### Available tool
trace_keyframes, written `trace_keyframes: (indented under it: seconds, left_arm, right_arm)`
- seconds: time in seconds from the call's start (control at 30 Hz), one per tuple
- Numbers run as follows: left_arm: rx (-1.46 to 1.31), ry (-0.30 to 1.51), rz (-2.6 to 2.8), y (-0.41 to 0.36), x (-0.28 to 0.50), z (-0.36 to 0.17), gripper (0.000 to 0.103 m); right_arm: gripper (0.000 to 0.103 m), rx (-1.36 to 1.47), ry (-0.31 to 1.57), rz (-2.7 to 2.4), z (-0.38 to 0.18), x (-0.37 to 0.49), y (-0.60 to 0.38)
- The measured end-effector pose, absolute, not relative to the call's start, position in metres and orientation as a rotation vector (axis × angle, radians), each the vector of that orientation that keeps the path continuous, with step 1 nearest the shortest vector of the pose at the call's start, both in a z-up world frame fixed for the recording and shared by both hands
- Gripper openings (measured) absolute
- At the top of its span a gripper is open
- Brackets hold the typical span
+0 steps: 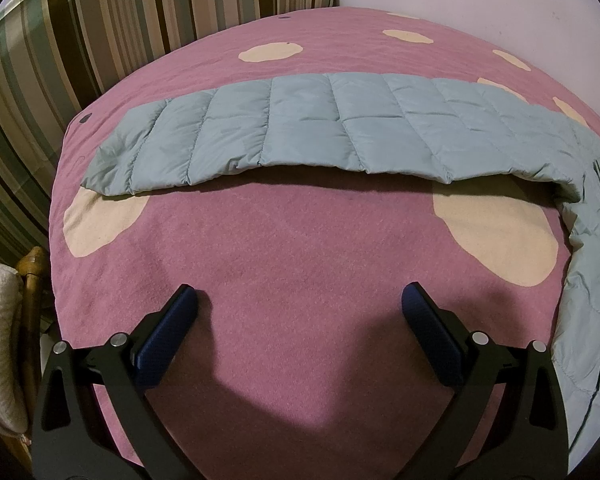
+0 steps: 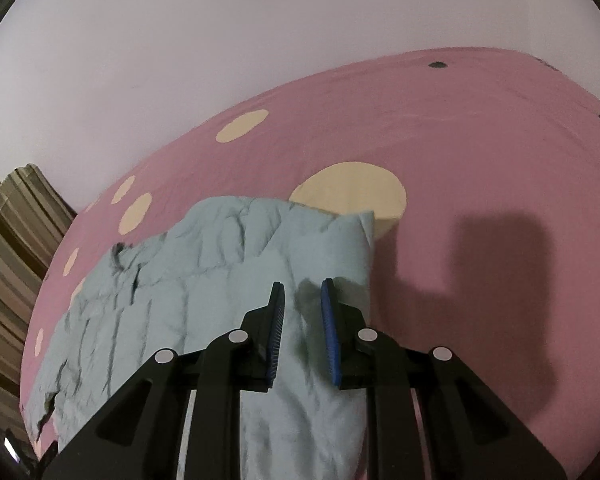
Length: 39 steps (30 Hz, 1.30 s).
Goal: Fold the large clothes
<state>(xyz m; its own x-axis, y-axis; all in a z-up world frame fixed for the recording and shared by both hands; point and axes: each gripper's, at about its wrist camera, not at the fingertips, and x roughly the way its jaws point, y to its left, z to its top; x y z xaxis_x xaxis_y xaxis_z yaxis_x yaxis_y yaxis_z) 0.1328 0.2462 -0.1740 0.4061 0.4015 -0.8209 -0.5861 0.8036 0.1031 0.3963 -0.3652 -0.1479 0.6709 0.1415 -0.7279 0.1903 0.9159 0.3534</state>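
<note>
While the left gripper is held wide open over the spotted bedspread, the quilted jacket is apparently pinched by the right gripper.

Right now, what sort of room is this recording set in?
Most likely a bedroom. A wide pink spotted cover lies over what looks like a bed against a plain wall, with a striped cushion at one end. A quilted light-blue garment is spread across it.
</note>
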Motion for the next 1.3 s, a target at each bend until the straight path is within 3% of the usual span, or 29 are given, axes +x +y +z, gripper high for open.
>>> trace_keyframes:
  seconds: [0.23,0.7,0.73,0.8,0.83,1.3]
  left_arm:
    - [-0.211,0.971,0.63,0.247,0.131,-0.173,0.101]
    - [-0.209,0.972,0.63,0.247,0.13,-0.173,0.101]
    - [-0.209,0.972,0.63,0.247,0.13,-0.173,0.101]
    - [-0.212,0.97,0.628,0.248,0.13,-0.173,0.101]
    - [-0.212,0.97,0.628,0.247,0.131,-0.173,0.101]
    - [-0.218,0.967,0.625,0.247,0.131,-0.173,0.101]
  right_arm:
    - [0.019,0.423,0.949,-0.031,-0.19,0.424,-0.366]
    - [0.025,0.419,0.888,0.004,-0.153,0.353,-0.335]
    - [0.028,0.417,0.895,0.016,-0.153,0.348,-0.325]
    - [0.05,0.41,0.898,0.027,-0.153,0.343,-0.308]
    - [0.053,0.401,0.895,0.027,-0.153,0.341,-0.3]
    - [0.059,0.208,0.927,-0.088,-0.188,0.346,-0.26]
